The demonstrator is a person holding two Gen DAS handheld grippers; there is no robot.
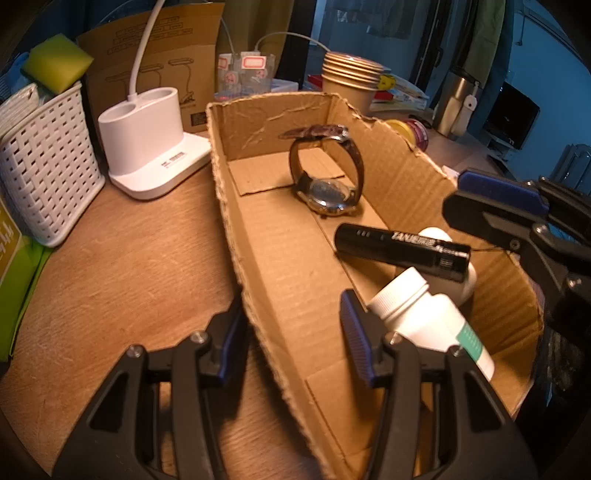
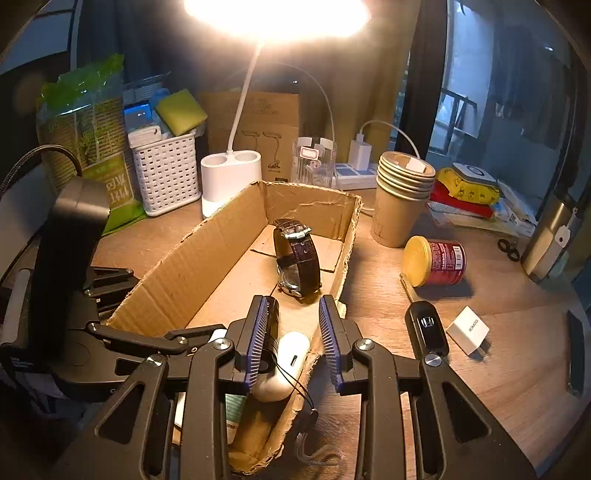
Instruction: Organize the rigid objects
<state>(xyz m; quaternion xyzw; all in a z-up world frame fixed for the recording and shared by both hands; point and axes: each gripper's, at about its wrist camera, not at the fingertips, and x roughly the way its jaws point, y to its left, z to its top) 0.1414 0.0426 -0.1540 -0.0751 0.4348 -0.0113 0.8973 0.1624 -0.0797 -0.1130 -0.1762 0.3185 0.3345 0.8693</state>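
While the left gripper (image 1: 291, 332) clamps the near wall of the cardboard box (image 1: 288, 258), the right gripper (image 2: 293, 343) hangs with jaws parted, pressing nothing, over the flashlight (image 1: 400, 249), which lies inside beside a watch (image 1: 325, 173) and white bottle (image 1: 424, 314).

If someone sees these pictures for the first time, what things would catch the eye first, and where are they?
Probably the bright desk lamp glaring at the top of the right wrist view. Below it, the torn cardboard box fills the desk's middle, with a wristwatch standing on edge toward its far end. Nearer, a black flashlight lies across white bottles.
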